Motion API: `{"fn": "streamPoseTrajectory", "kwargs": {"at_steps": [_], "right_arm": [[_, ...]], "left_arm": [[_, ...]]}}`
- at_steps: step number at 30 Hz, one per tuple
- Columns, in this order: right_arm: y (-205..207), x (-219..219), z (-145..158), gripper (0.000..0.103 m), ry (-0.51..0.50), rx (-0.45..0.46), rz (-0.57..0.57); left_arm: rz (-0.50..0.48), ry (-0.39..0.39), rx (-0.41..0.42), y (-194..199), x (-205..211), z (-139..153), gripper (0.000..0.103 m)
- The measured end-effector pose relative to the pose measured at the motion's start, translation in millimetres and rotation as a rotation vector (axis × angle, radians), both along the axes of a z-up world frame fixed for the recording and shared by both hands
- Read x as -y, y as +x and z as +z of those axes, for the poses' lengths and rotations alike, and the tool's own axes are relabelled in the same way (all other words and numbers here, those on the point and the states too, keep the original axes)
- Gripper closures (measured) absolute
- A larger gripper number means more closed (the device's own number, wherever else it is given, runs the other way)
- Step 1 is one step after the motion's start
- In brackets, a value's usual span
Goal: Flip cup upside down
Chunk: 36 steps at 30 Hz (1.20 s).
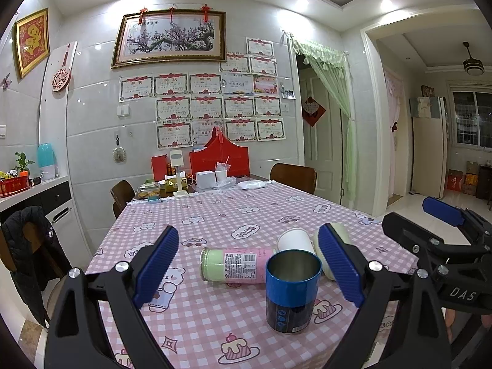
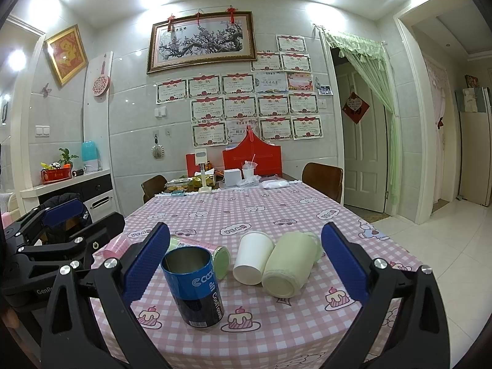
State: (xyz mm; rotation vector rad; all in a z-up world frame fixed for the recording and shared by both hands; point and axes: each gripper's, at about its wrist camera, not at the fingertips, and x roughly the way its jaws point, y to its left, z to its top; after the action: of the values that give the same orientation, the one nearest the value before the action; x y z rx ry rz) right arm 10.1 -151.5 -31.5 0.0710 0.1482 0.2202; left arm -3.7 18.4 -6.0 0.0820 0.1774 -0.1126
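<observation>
The blue cup (image 1: 292, 289) stands upright, mouth up, on the pink checked tablecloth (image 1: 233, 215) near the table's near edge. The left gripper (image 1: 247, 272) is spread wide and holds nothing; the cup sits between its fingers, nearer the right one, not touched. The right gripper (image 2: 246, 266) is likewise wide and empty (the cup stands just beside its left finger). Behind the cup lie a pink-and-green bottle (image 1: 233, 265), a white paper cup (image 2: 252, 257) and a pale green cup (image 2: 290, 264), close together. Bare cloth extends toward the far end.
</observation>
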Motion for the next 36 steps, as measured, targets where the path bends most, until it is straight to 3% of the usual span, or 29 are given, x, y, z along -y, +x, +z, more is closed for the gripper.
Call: {"fn": "streamPoseTrajectory", "kwargs": {"at_steps": [36], "right_arm": [[0.7,2.2,1.3,0.008,0.001,-0.010,-0.001]], "left_arm": [[0.010,0.002,-0.008,2.1,0.2,-1.4,0.012]]}}
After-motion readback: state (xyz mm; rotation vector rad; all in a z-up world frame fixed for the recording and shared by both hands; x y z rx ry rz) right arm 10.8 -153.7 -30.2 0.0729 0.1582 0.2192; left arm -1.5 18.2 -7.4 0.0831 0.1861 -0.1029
